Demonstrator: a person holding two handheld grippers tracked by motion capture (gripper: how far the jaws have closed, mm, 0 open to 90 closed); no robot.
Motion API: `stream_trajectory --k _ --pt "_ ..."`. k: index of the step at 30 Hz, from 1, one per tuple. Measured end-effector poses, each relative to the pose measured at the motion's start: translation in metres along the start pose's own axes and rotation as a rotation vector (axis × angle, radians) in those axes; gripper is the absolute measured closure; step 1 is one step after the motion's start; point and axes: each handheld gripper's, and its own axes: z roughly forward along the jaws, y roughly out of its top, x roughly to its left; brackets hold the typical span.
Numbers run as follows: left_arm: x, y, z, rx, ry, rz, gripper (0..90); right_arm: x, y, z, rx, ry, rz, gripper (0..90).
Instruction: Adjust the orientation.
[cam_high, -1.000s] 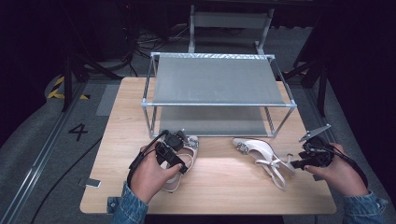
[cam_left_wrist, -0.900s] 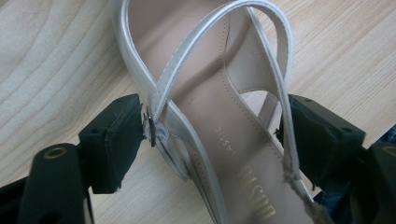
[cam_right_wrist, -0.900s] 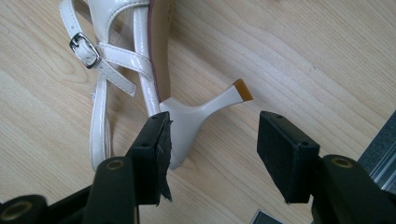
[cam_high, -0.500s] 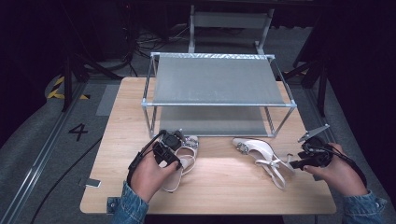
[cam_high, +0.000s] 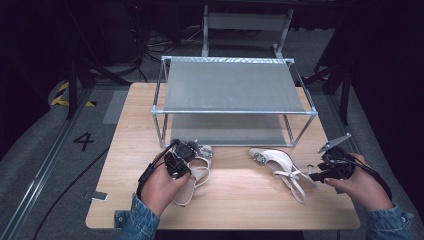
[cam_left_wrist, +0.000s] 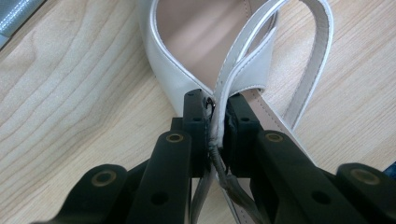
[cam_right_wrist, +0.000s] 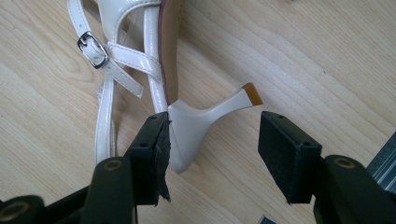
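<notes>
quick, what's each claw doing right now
Left claw: its jaws have just been closing and now pinch the heel strap of the left sandal.
Right claw: open around the heel of the right sandal.

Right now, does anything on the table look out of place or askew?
Yes. The right shoe lies tipped on its side, heel pointing sideways between the open right claw. The left shoe sits upright.

two white slingback heels (cam_high: 196, 170) (cam_high: 280, 165), lying on table
</notes>
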Motion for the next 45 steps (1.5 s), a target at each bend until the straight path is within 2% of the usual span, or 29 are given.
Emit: stream_trajectory --k 11,17,19,25,34,45 --pt "0.007 -0.004 -0.004 -0.042 -0.043 -0.033 82.2 0.0 0.0 0.001 0.003 0.003 -0.003 44.6" --pt "0.009 -0.006 -0.011 -0.088 -0.07 -0.047 82.4 0.0 -0.001 0.001 0.004 0.001 -0.001 44.5" --pt "0.008 -0.007 -0.015 -0.121 -0.073 -0.05 82.4 0.0 0.0 0.002 0.004 0.002 -0.003 44.5" --pt "0.009 -0.004 -0.021 -0.159 -0.053 -0.051 82.4 0.0 -0.001 0.003 0.009 0.002 -0.002 44.4" --pt "0.018 0.011 -0.024 -0.201 -0.045 -0.064 82.2 0.0 -0.006 0.003 0.017 -0.005 0.009 44.4" --pt "0.033 0.035 -0.021 -0.24 -0.044 -0.075 82.2 0.003 -0.017 -0.008 -0.019 -0.04 0.015 44.7"
